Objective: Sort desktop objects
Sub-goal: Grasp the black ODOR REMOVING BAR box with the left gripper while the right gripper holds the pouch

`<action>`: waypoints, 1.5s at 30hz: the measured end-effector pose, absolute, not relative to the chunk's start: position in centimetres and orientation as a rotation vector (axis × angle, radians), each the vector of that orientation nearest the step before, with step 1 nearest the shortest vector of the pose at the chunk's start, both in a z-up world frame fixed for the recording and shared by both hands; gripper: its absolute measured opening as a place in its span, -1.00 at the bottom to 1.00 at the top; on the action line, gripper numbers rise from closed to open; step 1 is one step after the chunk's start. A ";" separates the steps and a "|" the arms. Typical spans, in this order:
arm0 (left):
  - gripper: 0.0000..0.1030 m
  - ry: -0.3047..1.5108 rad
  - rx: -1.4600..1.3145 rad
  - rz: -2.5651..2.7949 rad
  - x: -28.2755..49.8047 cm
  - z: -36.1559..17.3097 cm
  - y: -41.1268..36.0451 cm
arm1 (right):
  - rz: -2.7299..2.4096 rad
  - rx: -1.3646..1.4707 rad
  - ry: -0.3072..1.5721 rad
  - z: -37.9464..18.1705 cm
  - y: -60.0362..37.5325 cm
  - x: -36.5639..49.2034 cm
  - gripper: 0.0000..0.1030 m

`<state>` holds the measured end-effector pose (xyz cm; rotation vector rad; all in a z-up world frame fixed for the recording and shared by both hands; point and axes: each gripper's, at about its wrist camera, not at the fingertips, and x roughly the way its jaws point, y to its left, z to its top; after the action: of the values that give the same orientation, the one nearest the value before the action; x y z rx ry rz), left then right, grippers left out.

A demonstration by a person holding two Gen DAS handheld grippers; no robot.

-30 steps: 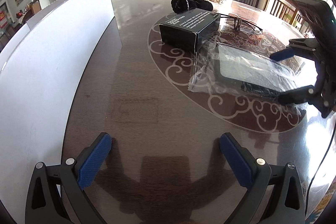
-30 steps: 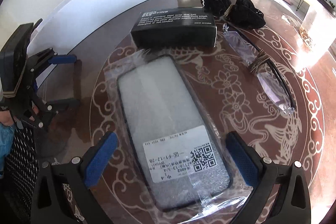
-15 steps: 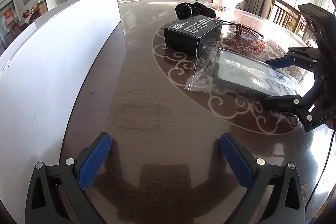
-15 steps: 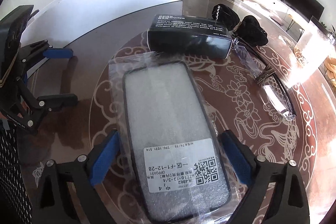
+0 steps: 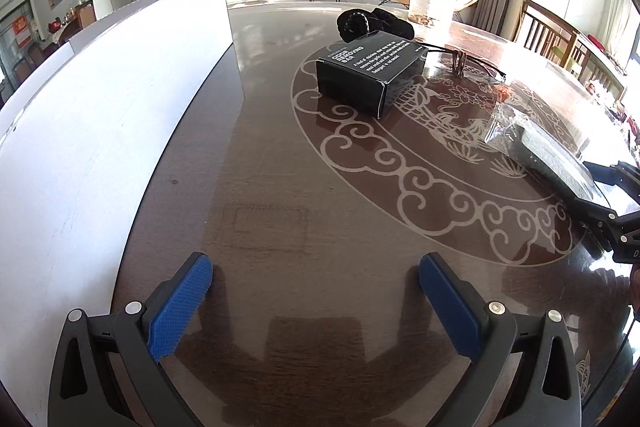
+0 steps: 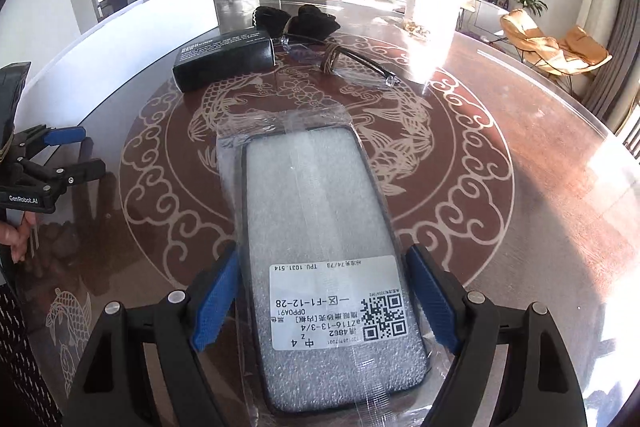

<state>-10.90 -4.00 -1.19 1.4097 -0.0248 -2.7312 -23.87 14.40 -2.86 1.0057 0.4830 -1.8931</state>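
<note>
Four objects lie on your table (image 6: 540, 187). The black box (image 6: 224, 61) is far left; the bagged phone case (image 6: 320, 247) is near, pinched by your right gripper (image 6: 320, 303) for sorting. Your left gripper (image 5: 316, 299) stays spread, empty.

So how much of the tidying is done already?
Nothing looks sorted yet. The right tool has its pads against the sides of the bagged phone case, seemingly lifted off the table. The left tool is open and empty. The black box, the bagged cable and the black cloth bundle are still to go.
</note>
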 end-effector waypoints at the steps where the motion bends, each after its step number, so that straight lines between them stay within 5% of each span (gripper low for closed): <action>1: 1.00 -0.024 1.410 -2.731 -11.0 -1.2 -4.0 | -1.900 1.000 0.480 -2.8 14.4 -23.8 0.59; 19: 1.00 -0.036 1.427 -2.740 -12.5 -1.2 -3.5 | -1.896 0.995 0.477 -2.7 14.4 -24.5 0.60; 30: 0.89 -0.162 1.582 -2.880 -20.7 3.4 -2.9 | -1.897 0.994 0.477 -2.6 14.6 -24.3 0.60; 36: 0.89 -0.301 1.634 -2.907 -26.3 2.3 -0.6 | -1.894 0.993 0.478 -2.6 14.5 -24.3 0.60; 45: 1.00 -0.261 1.626 -2.885 -28.9 -1.2 -0.3 | -1.890 0.991 0.479 -2.6 14.5 -24.3 0.60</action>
<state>-28.91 -0.26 -1.18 1.6259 -0.2609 -2.8853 -24.33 14.50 -2.60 0.9905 0.4790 -1.8904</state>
